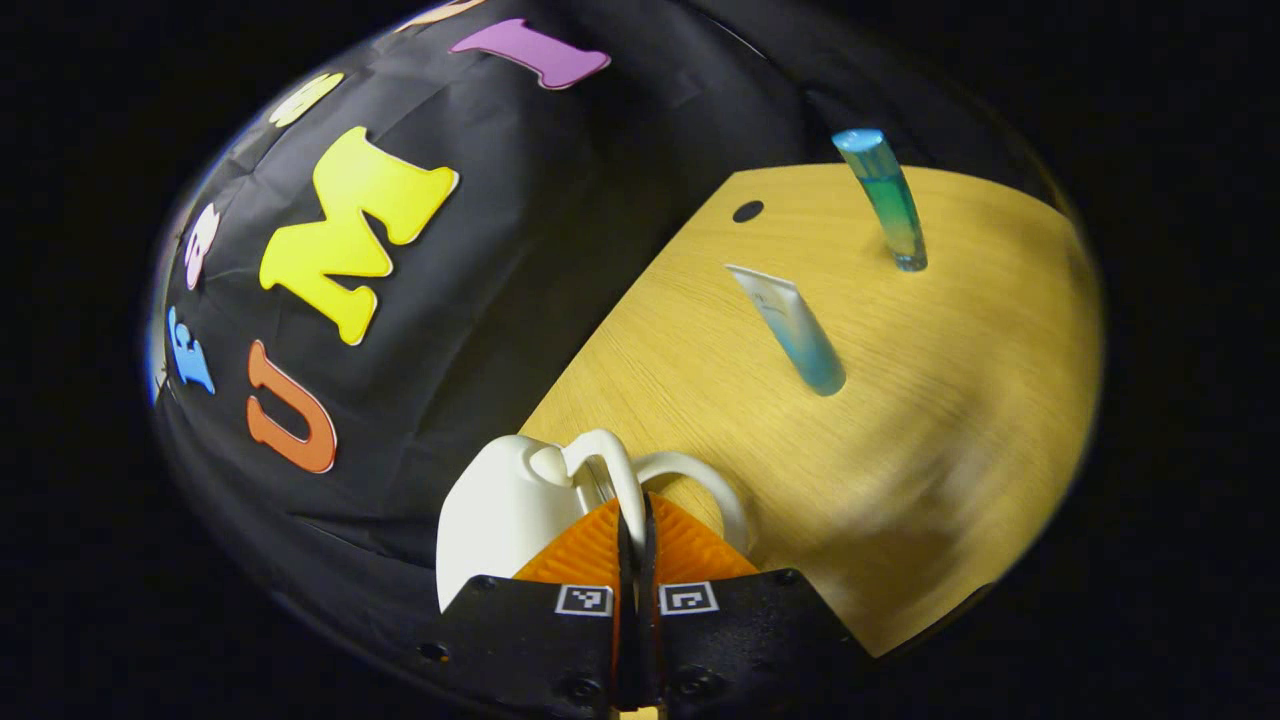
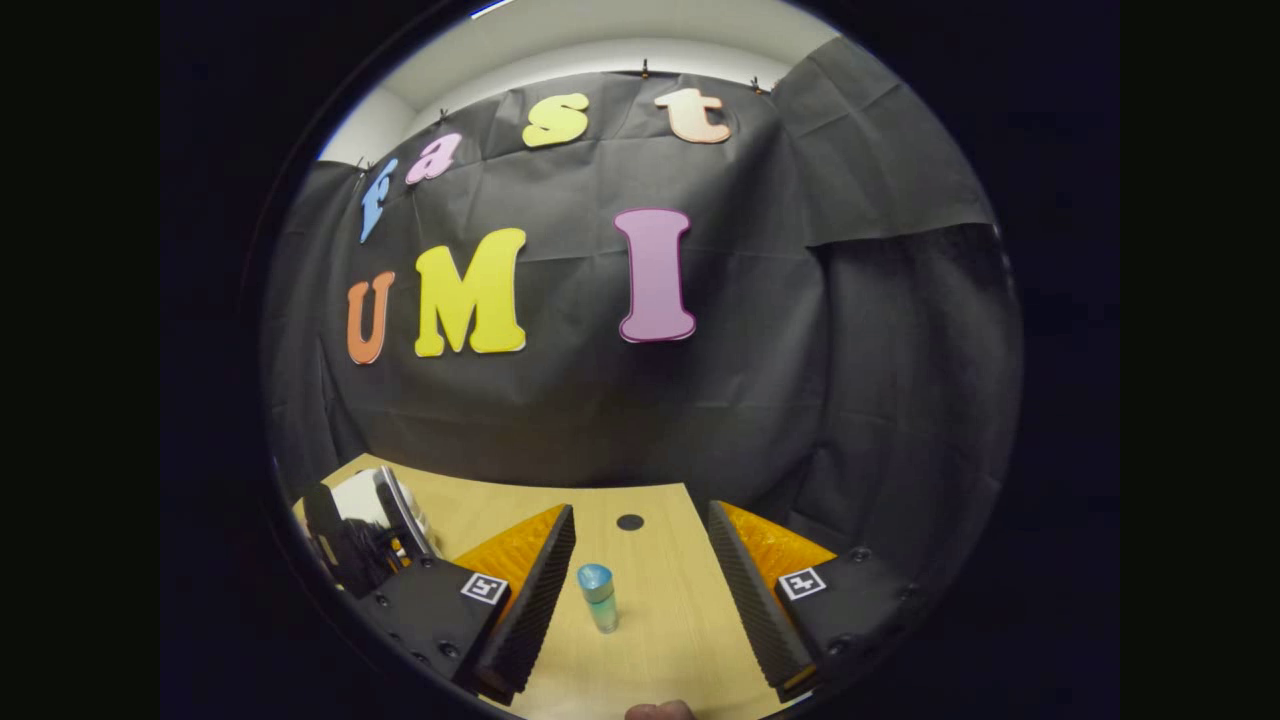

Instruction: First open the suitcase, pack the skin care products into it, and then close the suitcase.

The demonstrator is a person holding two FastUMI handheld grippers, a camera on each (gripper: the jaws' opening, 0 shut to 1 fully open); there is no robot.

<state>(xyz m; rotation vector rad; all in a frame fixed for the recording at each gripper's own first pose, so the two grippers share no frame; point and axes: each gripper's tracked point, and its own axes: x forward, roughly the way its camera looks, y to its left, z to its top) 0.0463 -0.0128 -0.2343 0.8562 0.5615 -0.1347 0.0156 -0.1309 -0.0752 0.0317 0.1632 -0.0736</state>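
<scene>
Suitcase (image 1: 500, 510) handle sits clamped in our left tongs (image 1: 636, 535) for lifting the lid, while our right tongs (image 2: 640, 575) spread apart toward the blue tube (image 2: 599, 596).

My left gripper (image 1: 634, 520) covers the lower part of the white suitcase (image 1: 500, 510), so I can't tell how its handle (image 1: 610, 470) joins the body. The table (image 1: 900, 480) smears into blur at its near right side. In the right gripper view, the other gripper (image 2: 350, 545) hides most of the suitcase (image 2: 365, 495), and a fingertip (image 2: 660, 711) is cut off at the bottom.
</scene>
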